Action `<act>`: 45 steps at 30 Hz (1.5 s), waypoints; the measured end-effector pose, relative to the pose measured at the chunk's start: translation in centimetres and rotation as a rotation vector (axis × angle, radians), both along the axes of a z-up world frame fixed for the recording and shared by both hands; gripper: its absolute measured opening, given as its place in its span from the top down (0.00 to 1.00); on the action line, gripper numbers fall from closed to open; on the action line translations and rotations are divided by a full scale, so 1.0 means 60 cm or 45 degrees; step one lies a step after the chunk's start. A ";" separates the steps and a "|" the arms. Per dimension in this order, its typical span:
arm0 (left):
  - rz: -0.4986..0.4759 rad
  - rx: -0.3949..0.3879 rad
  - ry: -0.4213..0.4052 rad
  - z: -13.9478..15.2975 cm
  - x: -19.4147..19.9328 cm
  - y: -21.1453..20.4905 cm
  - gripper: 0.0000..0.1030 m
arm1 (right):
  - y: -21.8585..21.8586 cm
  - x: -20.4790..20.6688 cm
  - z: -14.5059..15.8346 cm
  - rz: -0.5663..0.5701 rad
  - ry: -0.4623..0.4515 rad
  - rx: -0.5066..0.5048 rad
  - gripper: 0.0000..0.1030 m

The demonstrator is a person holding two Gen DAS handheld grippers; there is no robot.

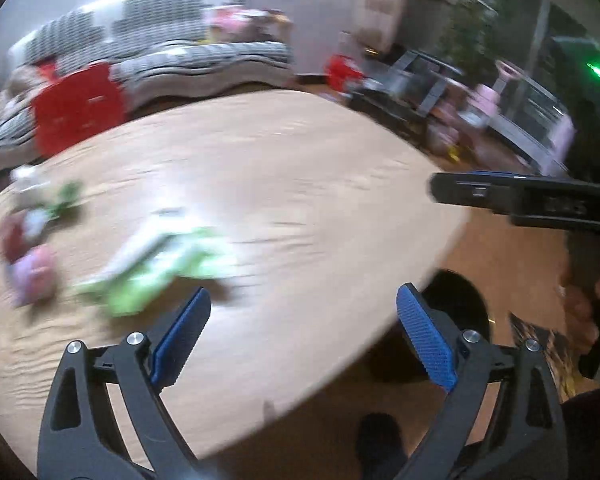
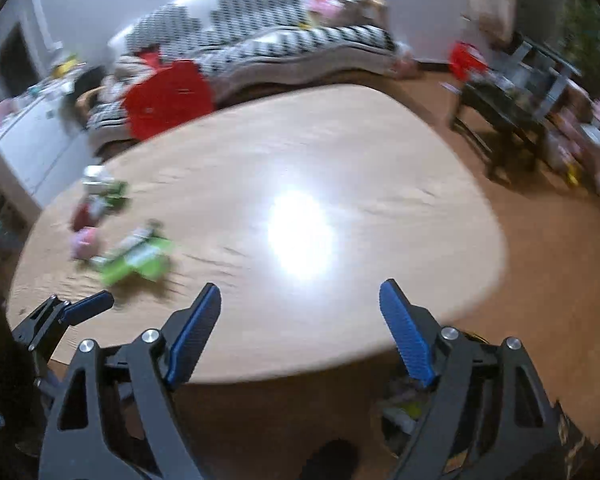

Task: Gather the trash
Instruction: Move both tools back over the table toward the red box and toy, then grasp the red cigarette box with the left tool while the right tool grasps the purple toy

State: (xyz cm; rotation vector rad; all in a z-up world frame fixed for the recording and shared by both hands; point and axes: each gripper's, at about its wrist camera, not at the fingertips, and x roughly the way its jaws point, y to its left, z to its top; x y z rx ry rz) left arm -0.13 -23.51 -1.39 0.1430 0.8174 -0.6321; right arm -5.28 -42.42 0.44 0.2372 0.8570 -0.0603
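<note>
**Green wrapper lying flat on a pale wood table, both tongs wide and empty**

Pale wood forms a rounded table, seen blurred in both wrist views. In the right wrist view a green wrapper lies flat on the table at about ten o'clock from the right gripper. Its long axis runs from seven o'clock to one o'clock. Smaller trash, pink, dark red and white, is clustered just beyond it toward ten o'clock.

The right gripper is held wide, nothing between its blue pads. The left gripper is likewise spread wide and empty, with the same green wrapper at ten o'clock from it.

Below the table's near edge, at five o'clock in the right wrist view, a dark bin is partly seen. Blurred pale and yellow-green scraps lie inside it.
</note>
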 end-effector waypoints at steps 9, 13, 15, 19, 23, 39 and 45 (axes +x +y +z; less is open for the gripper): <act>0.416 0.030 -0.022 0.017 0.079 0.294 0.11 | 0.247 0.147 0.020 0.246 -0.013 0.023 0.23; 0.528 0.012 -0.002 0.019 0.104 0.390 0.11 | 0.346 0.192 0.004 0.346 0.017 0.008 0.23; 0.584 -0.006 0.027 0.018 0.122 0.420 0.11 | 0.378 0.210 -0.006 0.381 0.030 0.004 0.23; 0.652 -0.028 0.072 0.013 0.173 0.457 0.11 | 0.427 0.234 -0.030 0.437 0.037 -0.024 0.23; 0.721 -0.050 0.117 0.008 0.239 0.460 0.10 | 0.454 0.251 -0.056 0.464 0.055 -0.034 0.18; 0.835 -0.026 0.334 -0.069 0.426 0.404 0.10 | 0.505 0.280 -0.111 0.530 0.099 -0.068 0.18; 0.781 -0.040 0.299 -0.074 0.434 0.404 0.16 | 0.511 0.291 -0.120 0.529 0.113 -0.080 0.18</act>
